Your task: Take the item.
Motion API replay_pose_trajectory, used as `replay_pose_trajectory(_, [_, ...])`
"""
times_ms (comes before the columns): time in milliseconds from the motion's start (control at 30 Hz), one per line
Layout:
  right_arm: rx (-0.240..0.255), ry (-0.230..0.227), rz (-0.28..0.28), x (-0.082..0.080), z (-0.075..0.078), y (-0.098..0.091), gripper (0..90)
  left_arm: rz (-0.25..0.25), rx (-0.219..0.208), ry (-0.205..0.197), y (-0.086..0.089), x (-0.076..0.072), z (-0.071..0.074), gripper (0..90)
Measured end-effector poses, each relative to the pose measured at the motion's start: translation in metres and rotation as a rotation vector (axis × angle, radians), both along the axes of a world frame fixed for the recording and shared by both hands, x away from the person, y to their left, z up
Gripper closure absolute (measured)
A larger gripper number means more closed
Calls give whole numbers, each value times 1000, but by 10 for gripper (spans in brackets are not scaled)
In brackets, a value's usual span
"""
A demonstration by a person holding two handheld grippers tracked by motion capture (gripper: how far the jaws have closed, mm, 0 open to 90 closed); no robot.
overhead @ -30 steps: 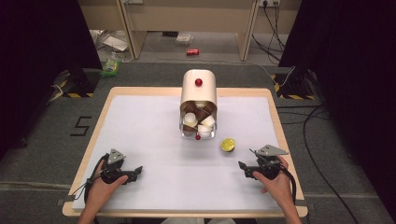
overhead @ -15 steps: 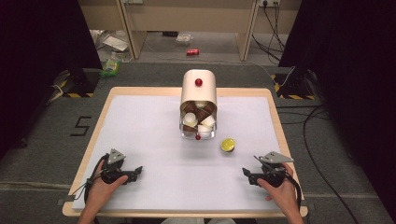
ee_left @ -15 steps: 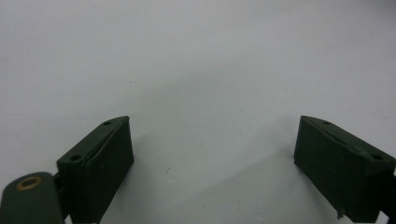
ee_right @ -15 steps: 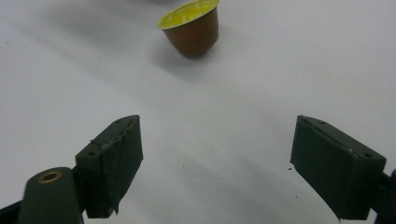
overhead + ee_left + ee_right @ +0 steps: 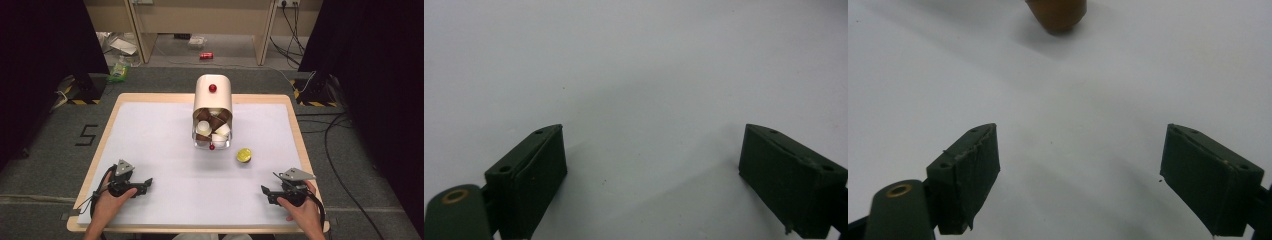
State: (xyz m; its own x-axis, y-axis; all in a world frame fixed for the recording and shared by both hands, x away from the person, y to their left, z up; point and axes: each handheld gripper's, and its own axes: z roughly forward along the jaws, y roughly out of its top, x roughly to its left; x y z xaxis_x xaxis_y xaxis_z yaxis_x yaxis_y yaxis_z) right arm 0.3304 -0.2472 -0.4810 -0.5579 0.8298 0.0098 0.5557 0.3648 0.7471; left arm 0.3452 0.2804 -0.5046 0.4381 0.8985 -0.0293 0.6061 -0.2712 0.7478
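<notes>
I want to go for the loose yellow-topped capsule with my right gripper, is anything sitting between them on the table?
Nothing visible does. The right gripper sits open near the table's front right edge, and only bare white table surface lies between it and the yellow-topped capsule. The capsule dispenser stands off to the capsule's left, out of that line.

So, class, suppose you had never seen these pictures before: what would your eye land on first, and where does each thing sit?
First comes the white capsule dispenser with its red knob, standing at the far middle of the table, its clear lower part crowded with brown and white capsules. Next, a lone yellow-topped capsule lies on the white surface just right of it. Nearest the person, the left gripper and right gripper rest open at the table's near corners.
</notes>
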Motion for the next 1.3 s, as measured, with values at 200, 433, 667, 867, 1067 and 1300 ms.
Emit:
replay_pose_trajectory(200, [-9, 12, -11, -7, -3, -4, 165, 0, 1, -1, 0, 0, 0, 110])
replay_pose_trajectory(433, [-50, 43, -1, -9, -11, -3, 155, 0, 1, -1, 0, 0, 0, 110])
replay_pose_trajectory(667, [-43, 34, -9, -10, -14, -3, 139, 0, 1, -1, 0, 0, 0, 110])
replay_pose_trajectory(867, [-31, 24, -6, -11, -16, -4, 134, 0, 2, -1, 0, 0, 0, 110])
replay_pose_trajectory(1067, [-28, 22, -6, -11, -16, -4, 128, 0, 1, -1, 0, 0, 0, 110])
replay_pose_trajectory(1300, [-26, 20, -5, -11, -16, -4, 127, 0, 1, -1, 0, 0, 0, 110])
